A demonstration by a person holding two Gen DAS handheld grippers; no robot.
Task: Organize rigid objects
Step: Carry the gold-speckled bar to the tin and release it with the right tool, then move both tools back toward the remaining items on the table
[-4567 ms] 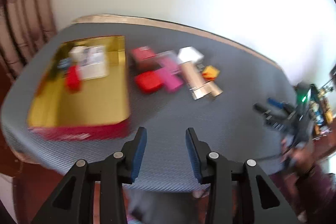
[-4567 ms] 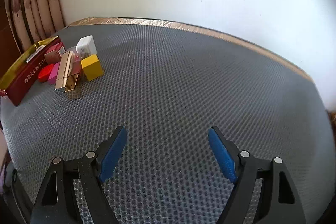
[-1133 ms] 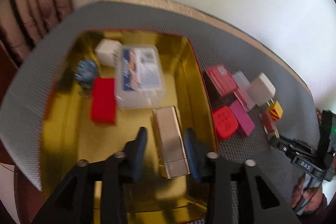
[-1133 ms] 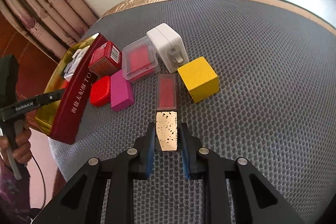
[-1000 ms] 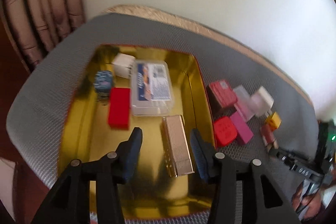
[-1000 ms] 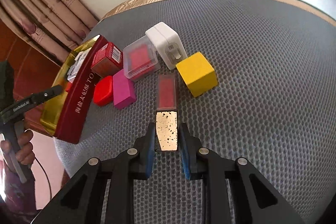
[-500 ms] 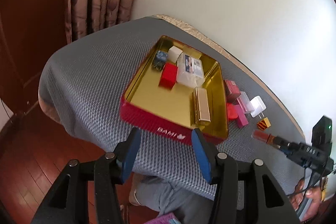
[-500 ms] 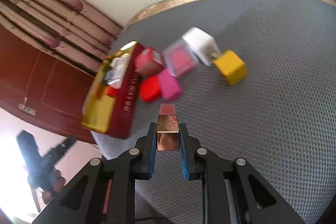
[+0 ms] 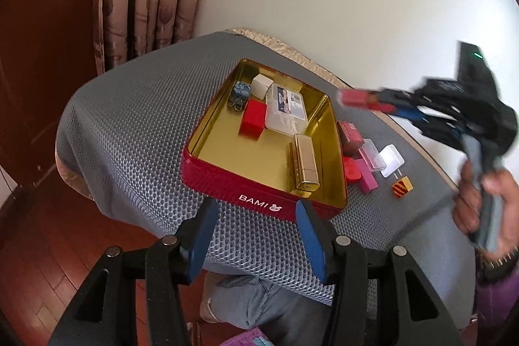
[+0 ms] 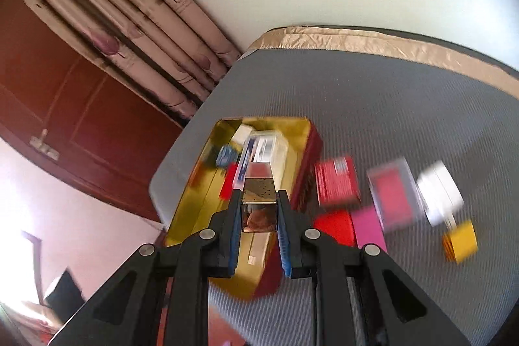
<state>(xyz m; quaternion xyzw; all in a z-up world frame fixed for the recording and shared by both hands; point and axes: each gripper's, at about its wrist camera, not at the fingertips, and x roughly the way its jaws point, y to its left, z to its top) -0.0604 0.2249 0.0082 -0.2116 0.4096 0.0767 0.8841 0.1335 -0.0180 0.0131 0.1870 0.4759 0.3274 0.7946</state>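
My right gripper (image 10: 259, 206) is shut on a gold-and-red lipstick tube (image 10: 259, 183), held in the air over the red tin (image 10: 305, 170) with the gold inside. From the left wrist view the tube (image 9: 355, 98) and the right gripper (image 9: 400, 111) hang above the tin's far right corner. My left gripper (image 9: 256, 222) stands open and holds nothing, just in front of the tin's (image 9: 227, 187) near wall. In the tin lie a gold case (image 9: 305, 161), a red block (image 9: 253, 120), a clear plastic box (image 9: 285, 109), a white cube (image 9: 262, 84) and a small blue item (image 9: 241, 89).
Right of the tin on the grey mat lie a red box (image 10: 337, 180), a clear case with a red inside (image 10: 394, 196), a white charger (image 10: 441, 193), a yellow cube (image 10: 460, 240), a pink block (image 10: 368, 227) and a red rounded piece (image 10: 334, 226). The table edge and wooden floor lie near my left gripper.
My left gripper let go of the gold case in the tin and drew back off the table edge. My right gripper lifted the lipstick tube off the mat and carried it over the tin.
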